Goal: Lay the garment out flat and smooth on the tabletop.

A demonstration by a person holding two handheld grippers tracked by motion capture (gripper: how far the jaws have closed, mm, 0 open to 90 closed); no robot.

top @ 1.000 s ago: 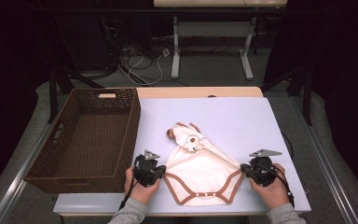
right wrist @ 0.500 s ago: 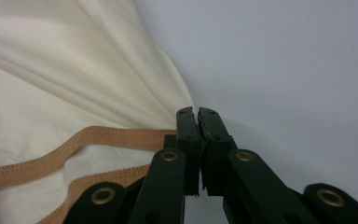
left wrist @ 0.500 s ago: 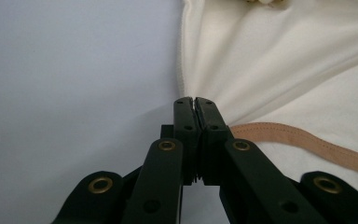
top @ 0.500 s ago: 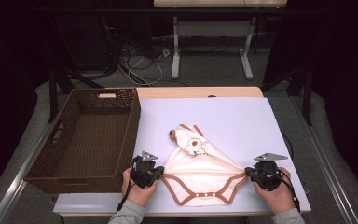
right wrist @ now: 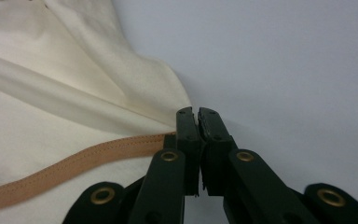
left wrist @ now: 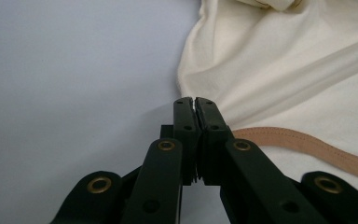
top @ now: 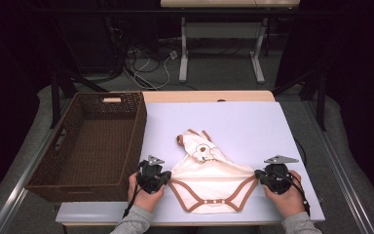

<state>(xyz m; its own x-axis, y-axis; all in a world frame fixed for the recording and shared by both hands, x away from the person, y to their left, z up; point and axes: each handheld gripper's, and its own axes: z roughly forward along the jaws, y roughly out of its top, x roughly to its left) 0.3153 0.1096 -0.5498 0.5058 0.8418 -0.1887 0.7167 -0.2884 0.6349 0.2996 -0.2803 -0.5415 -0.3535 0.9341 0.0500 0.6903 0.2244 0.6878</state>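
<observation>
Since the earlier frame you've pulled the bodysuit (top: 209, 183) wider at lower centre; your left gripper (top: 167, 179) and right gripper (top: 257, 174) each clamp a bottom corner, jaws closed.

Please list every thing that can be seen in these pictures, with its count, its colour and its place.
baby bodysuit: one, cream with brown trim, on the near middle of the table, stretched flat between the two grippers, its upper part bunched.
basket: one, dark brown wicker, on the left of the table, nothing seen inside.
table: one, pale lilac top with a wooden strip along the far edge.
desk frame: one, white legs, on the floor beyond the table.
cables: several, black and white, on the floor behind the table.
left gripper: one, black, shut on the bodysuit's left corner.
right gripper: one, black, shut on the bodysuit's right corner.
hands: two, with grey sleeves, at the near edge.
</observation>
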